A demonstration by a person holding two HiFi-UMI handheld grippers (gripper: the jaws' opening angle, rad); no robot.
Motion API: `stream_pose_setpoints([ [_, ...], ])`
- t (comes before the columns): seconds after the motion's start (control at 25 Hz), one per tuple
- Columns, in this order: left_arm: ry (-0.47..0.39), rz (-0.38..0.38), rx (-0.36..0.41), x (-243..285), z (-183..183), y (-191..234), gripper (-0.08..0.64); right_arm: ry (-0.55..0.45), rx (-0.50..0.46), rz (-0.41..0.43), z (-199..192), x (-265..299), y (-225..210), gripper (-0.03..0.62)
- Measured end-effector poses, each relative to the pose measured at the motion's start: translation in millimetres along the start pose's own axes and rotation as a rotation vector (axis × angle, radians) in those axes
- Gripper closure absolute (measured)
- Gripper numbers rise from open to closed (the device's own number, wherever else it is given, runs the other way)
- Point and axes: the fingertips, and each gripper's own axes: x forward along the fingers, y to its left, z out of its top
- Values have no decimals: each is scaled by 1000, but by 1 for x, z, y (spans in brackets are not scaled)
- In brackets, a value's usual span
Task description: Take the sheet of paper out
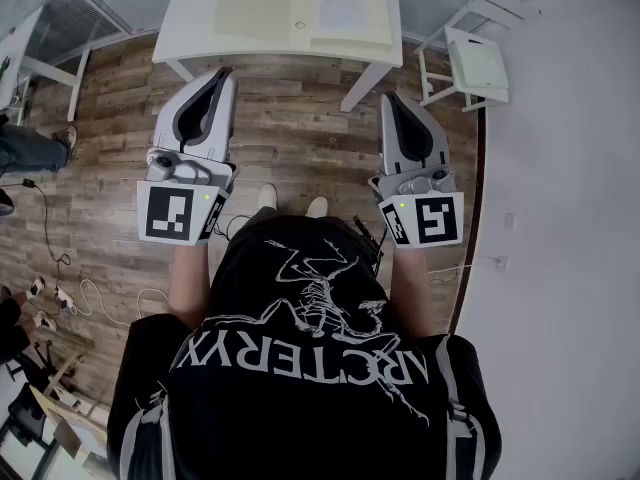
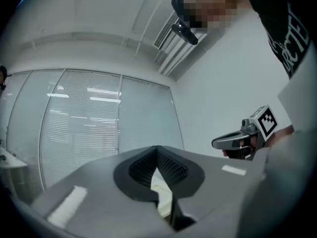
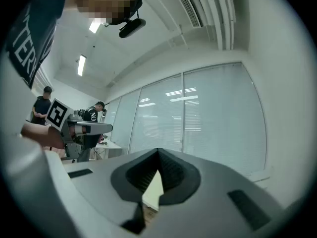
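A white table (image 1: 190, 13) stands ahead of me on the wood floor. A pale yellow folder (image 1: 255, 3) lies on it, with a white sheet of paper (image 1: 343, 10) on its right half. Both grippers hang level in the air short of the table, well apart from the paper. My left gripper (image 1: 222, 72) is shut and holds nothing; its own view shows the jaws meeting at the tip (image 2: 157, 148). My right gripper (image 1: 390, 98) is likewise shut and holds nothing (image 3: 158, 151). Each gripper shows in the other's view: the right gripper (image 2: 237, 142) and the left gripper (image 3: 91, 128).
A small white chair (image 1: 475, 63) stands right of the table by the wall. Another white table (image 1: 20, 48) and a person's legs (image 1: 25, 148) are at the left. Cables (image 1: 50, 288) trail on the floor at lower left. Glass walls with blinds surround the room.
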Motion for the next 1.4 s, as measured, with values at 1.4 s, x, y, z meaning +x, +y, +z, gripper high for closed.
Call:
stream_pose_setpoints([
  [1.4,87,53,45,60,-23,-43,549,13,45,68,-32,-8,-63,580],
])
